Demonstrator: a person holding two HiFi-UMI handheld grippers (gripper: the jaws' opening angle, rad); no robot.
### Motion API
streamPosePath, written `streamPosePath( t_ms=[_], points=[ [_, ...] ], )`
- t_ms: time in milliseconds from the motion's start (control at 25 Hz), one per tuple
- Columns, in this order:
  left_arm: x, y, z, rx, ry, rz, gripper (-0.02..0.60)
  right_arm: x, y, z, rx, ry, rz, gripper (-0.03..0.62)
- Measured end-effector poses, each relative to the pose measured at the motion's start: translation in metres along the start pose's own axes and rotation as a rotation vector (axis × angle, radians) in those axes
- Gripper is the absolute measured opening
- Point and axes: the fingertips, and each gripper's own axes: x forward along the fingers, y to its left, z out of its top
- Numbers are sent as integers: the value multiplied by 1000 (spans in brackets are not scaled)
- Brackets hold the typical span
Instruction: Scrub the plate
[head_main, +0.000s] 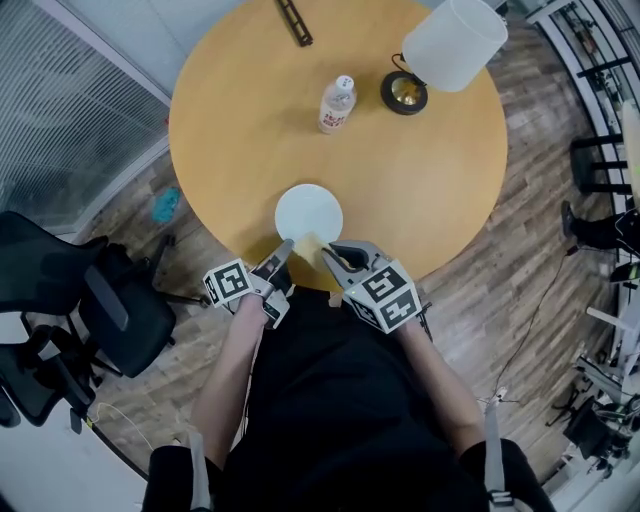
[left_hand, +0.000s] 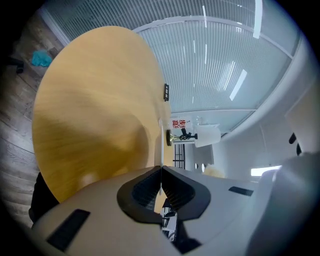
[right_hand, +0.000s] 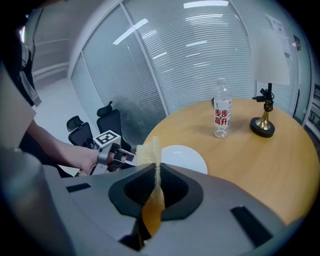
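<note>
Left claw (head_main: 283, 251) is clenched on the rim of the round white plate (head_main: 308, 210) near the round wooden table's (head_main: 420, 200) front edge, right claw (head_main: 335, 256) grasps a thin yellow sponge (right_hand: 150, 149); a hard scrub likely slips that pinch, skidding the plate off.

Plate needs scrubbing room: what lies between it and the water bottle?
Only bare tabletop lies between the plate and the water bottle. The head view shows this, and the right gripper view agrees.

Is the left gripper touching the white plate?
Touching. The left gripper view shows the left gripper shut on the thin white rim of the plate, seen edge-on between its jaws.
</note>
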Motion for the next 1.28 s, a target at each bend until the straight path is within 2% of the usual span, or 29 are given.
streamPosePath(
  t_ms=[80,160,280,440,600,680,760,840,960,1160,1280],
  points=[
    [5,-16,-7,-18,26,-70,18,3,-5,-1,-42,12,-44,29],
    [6,-22,-15,-20,58,-82,18,5,-11,-3,-74,24,-72,31],
    [2,-23,-26,28,118,-50,18,8,-14,-5,-101,33,-86,31],
    [2,-36,-42,23,175,-54,18,9,-13,-3,-140,50,-96,30],
    [0,-28,-46,131,234,18,20,11,-18,1,-176,49,-119,31],
    [0,-29,-46,152,239,12,20,13,-22,3,-176,47,-127,31],
    [2,-34,-47,143,232,-15,20,15,-27,5,-171,45,-133,31],
    [1,-29,-47,115,223,11,20,18,-34,5,-166,44,-139,31],
    [-1,-23,-46,126,223,44,20,24,-51,3,-160,56,-176,31],
    [-1,-32,-52,33,195,-10,21,23,-85,0,-119,80,-256,31],
    [0,-34,-52,18,187,-25,20,21,-95,0,-97,85,-281,31]
  ],
)
